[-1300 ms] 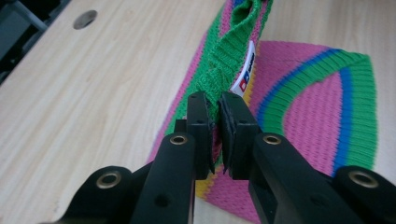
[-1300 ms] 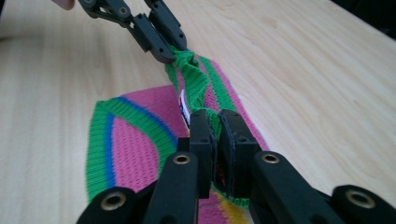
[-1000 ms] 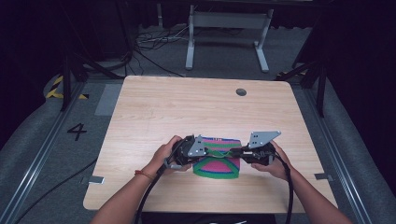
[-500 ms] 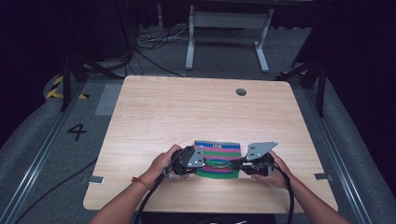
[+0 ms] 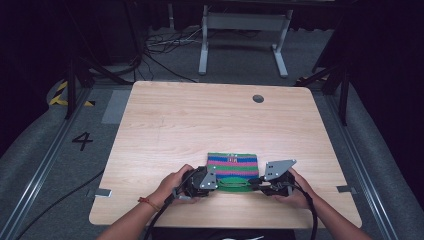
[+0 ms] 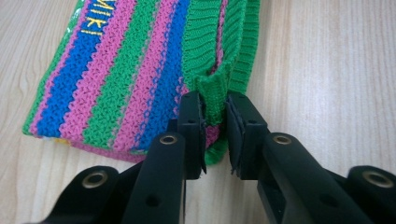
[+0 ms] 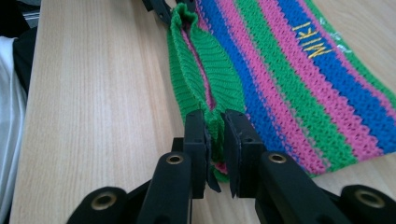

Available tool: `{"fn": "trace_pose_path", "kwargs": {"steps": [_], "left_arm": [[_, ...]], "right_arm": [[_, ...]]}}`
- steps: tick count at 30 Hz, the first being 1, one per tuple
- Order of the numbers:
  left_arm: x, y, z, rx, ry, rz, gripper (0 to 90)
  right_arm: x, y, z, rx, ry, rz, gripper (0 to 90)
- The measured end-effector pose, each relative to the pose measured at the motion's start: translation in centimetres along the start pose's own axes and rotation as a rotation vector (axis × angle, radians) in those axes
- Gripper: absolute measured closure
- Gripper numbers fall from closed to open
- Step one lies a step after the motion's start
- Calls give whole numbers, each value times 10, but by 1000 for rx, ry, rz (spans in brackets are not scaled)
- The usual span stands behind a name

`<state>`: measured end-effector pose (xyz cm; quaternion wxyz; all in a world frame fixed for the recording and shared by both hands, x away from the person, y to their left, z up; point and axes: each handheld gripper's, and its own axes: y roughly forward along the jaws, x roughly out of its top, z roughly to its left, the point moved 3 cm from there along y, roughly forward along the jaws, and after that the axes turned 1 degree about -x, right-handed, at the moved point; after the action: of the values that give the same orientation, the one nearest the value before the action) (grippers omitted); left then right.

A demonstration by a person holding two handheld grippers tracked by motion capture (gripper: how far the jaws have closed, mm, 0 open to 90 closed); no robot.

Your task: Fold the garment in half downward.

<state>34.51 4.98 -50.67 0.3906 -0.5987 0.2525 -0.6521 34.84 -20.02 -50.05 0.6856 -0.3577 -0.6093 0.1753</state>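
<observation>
Both grippers, left gripper (image 5: 214,181) and right gripper (image 5: 254,184), are pinched on the green cuff (image 6: 215,93) of the striped knit piece (image 5: 233,166) at the table's (image 5: 200,125) near edge. I judge a fold underway; next I'd lift evenly.

Both forearms reach in low, left gripper (image 5: 214,181) and right gripper (image 5: 254,184) facing each other (jaws pinched on green knit).

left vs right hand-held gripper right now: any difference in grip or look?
The left hand-held gripper pinches the striped knitted cloth's green ribbed band at its left end; the right hand-held gripper pinches the right end. The right one's grey three-cornered plate stands up more plainly in the high view. Both are shut on that band, low over the wooden table.
</observation>
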Motion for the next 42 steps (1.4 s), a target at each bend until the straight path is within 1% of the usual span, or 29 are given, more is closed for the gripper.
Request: {"fn": "trace_pose_path", "kwargs": {"steps": [3,4,6,9,10,13,16,17,18,19,20,21,22,23,24,25,27,29,30,32,33,34,36,37,38,39,40,41,42], "left_arm": [[-2,1,-1,-8,-18,0,688],[-2,1,-2,-2,-22,-6,665],[-4,1,-1,-5,-31,-18,662],[-7,3,6,-8,-69,-49,648],[-8,4,9,-7,-74,-54,647],[-8,6,14,-2,-93,-61,646],[-8,7,17,1,-110,-74,630],[-9,7,18,1,-113,-74,627],[-8,7,18,-9,-125,-75,617],[-8,7,18,-9,-125,-75,597],[-8,6,18,-13,-147,-78,597],[-8,4,18,-13,-159,-84,563],[-7,1,18,-2,-163,-88,542],[-7,-1,19,-1,-168,-98,525],[-6,-5,19,2,-177,-118,513],[-6,-8,20,13,-179,-129,511],[-5,-14,22,8,-179,-162,527],[-4,-17,23,21,-174,-170,573],[-3,-17,24,21,-175,-180,587],[0,-14,26,8,-194,-198,610],[1,-11,27,1,-197,-192,641],[2,-8,27,-2,-192,-188,652],[3,-1,25,-20,-181,-156,675],[1,3,24,-26,-186,-143,682],[-1,9,23,-39,-200,-124,681],[-3,15,22,-41,-208,-117,677],[-4,16,21,-48,-226,-145,676],[-4,16,22,-53,-239,-149,676],[-4,15,22,-54,-240,-147,676]], "right_arm": [[-4,1,3,1,6,11,785],[-5,1,3,5,9,12,775],[-7,4,3,7,14,11,773],[-8,7,1,1,15,1,776],[-8,8,0,-7,22,-5,775],[-8,9,-3,-38,15,-1,775],[-8,10,-8,-72,32,-7,768],[-8,11,-9,-76,37,-12,755],[-8,11,-11,-81,40,-11,737],[-8,11,-11,-85,50,-17,715],[-8,11,-11,-85,50,-17,715],[-8,12,-11,-83,54,-19,682],[-7,11,-10,-85,58,-21,644],[-5,10,-9,-95,48,-15,597],[-4,9,-8,-106,49,-15,549],[-2,7,-8,-124,51,-17,519],[1,1,-9,-137,59,-39,518],[2,-5,-11,-161,64,-58,525],[2,-8,-12,-166,70,-65,543],[3,-10,-15,-180,83,-83,578],[2,-10,-16,-180,88,-84,610],[2,-10,-17,-173,85,-85,632],[1,-6,-18,-175,82,-73,694],[0,-3,-19,-172,80,-61,714],[-1,0,-19,-170,77,-47,726],[-3,3,-19,-171,75,-32,739],[-6,7,-19,-177,73,-11,742],[-8,10,-19,-178,75,-3,747],[-9,11,-19,-175,80,-16,748]]}}
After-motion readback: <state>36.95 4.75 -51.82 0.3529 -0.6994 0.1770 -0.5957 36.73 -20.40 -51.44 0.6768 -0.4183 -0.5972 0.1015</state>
